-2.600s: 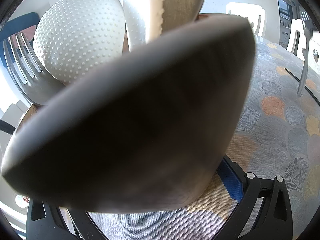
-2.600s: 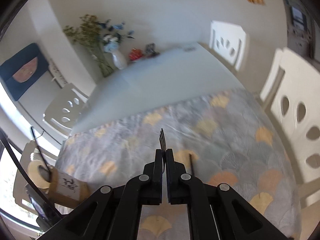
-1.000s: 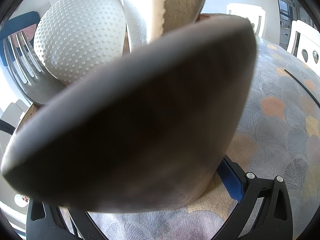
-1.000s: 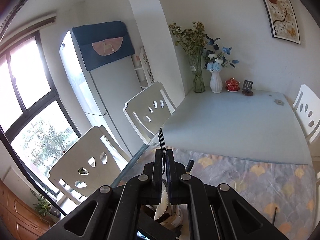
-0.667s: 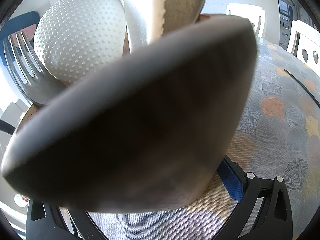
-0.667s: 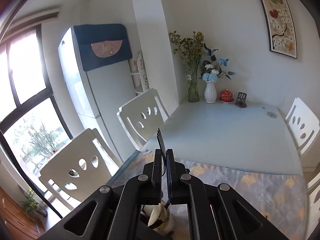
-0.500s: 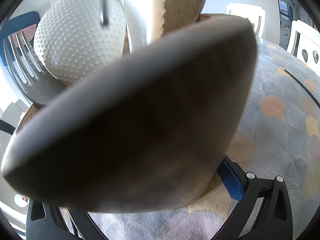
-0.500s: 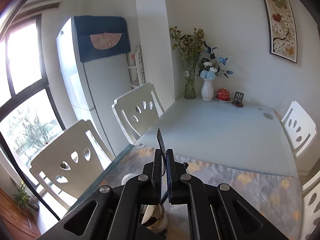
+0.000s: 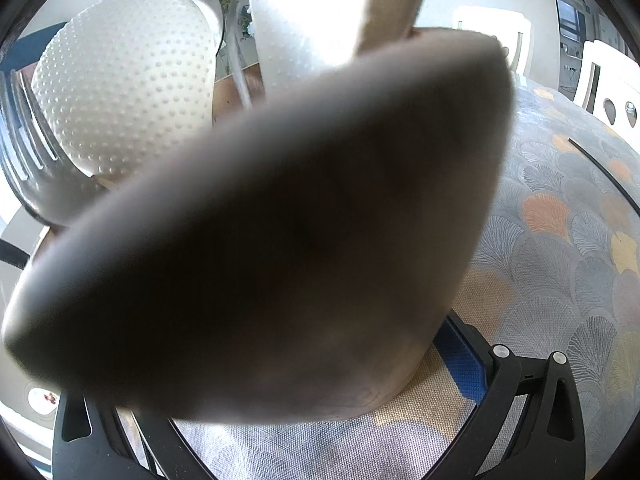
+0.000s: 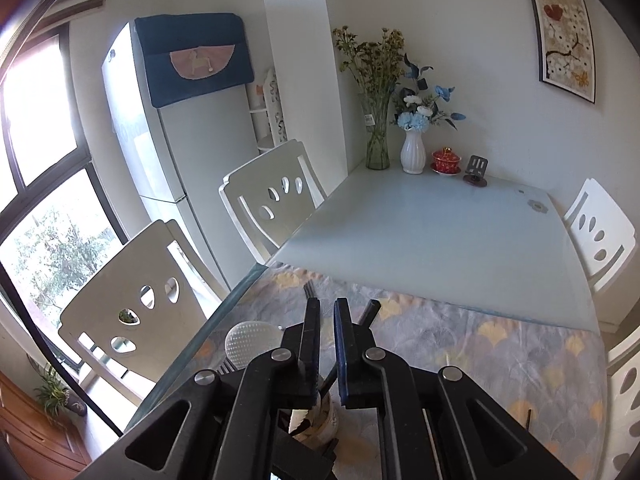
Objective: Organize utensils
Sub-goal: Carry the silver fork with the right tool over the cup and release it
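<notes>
Step in hand: seating the slim steel fork in the beige round utensil holder. Right gripper: jaws all but together, only a sliver of gap, and patterned cloth shows through it. Nothing is plainly pinched. The fork tines poke up just above the tip of its left finger; cannot tell whether a pad touches them. In the left wrist view a thin steel handle, prob. this fork's, runs down into the holder behind its near rim, so the fork looks lodged inside, handle down. Left gripper: fingers spread wide round the holder, the blue pad on its right finger against the wall, the other pad hidden; judged clamped on it and steadying it. Holder sits directly below and ahead of the right gripper's fingers, already crowded: white dimpled plastic ladle head, a second steel fork at the far left, and a black rod leaning just right of the right jaws. Recommend: confirm the fork bears on the holder floor before parting the jaws further. Then withdraw straight up along the fork's line, w/o snagging tines or rod. Keep the left grip firm, as a side knock could tip the load.
</notes>
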A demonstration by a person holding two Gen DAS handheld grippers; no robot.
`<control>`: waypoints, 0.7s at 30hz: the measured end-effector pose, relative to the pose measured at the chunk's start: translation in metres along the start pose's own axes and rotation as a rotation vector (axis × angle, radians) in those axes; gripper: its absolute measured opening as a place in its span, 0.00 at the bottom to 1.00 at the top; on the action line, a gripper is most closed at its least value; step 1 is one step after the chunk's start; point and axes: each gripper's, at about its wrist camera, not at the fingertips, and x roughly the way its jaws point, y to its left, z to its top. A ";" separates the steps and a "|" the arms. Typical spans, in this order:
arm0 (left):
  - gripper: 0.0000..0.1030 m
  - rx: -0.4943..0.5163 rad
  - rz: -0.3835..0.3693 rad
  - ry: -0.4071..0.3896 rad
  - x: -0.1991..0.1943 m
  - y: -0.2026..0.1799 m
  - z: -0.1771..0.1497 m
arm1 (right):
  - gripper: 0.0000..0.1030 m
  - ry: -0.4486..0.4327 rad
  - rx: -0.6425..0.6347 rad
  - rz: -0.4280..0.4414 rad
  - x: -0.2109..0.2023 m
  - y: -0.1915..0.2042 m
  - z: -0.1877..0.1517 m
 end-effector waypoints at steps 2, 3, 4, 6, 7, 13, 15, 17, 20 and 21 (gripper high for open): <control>1.00 0.000 0.000 0.000 -0.001 0.000 0.000 | 0.06 -0.006 -0.004 -0.002 -0.003 0.001 0.000; 1.00 0.000 0.000 0.000 -0.001 -0.001 -0.001 | 0.06 -0.009 -0.005 -0.002 -0.005 0.001 0.000; 1.00 0.001 0.002 -0.001 -0.002 -0.001 -0.001 | 0.06 -0.012 -0.005 -0.003 -0.007 0.001 -0.001; 1.00 0.002 0.002 0.000 -0.001 -0.003 0.000 | 0.06 -0.018 -0.003 -0.005 -0.010 -0.001 0.000; 1.00 0.002 0.002 0.000 -0.001 -0.003 0.000 | 0.06 -0.019 -0.002 -0.006 -0.012 -0.002 0.000; 1.00 0.002 0.002 0.000 -0.002 -0.002 0.000 | 0.06 -0.019 0.024 -0.015 -0.020 -0.010 -0.002; 1.00 0.002 0.002 0.000 -0.001 -0.002 0.000 | 0.07 -0.020 0.042 -0.023 -0.026 -0.017 -0.004; 1.00 0.001 0.001 0.000 -0.002 -0.003 0.000 | 0.12 -0.016 0.061 -0.034 -0.031 -0.025 -0.007; 1.00 0.002 0.002 0.001 -0.001 -0.002 0.000 | 0.47 -0.025 0.108 -0.025 -0.043 -0.046 -0.016; 1.00 0.002 0.002 0.001 -0.002 -0.002 0.000 | 0.56 -0.049 0.135 -0.020 -0.051 -0.057 -0.022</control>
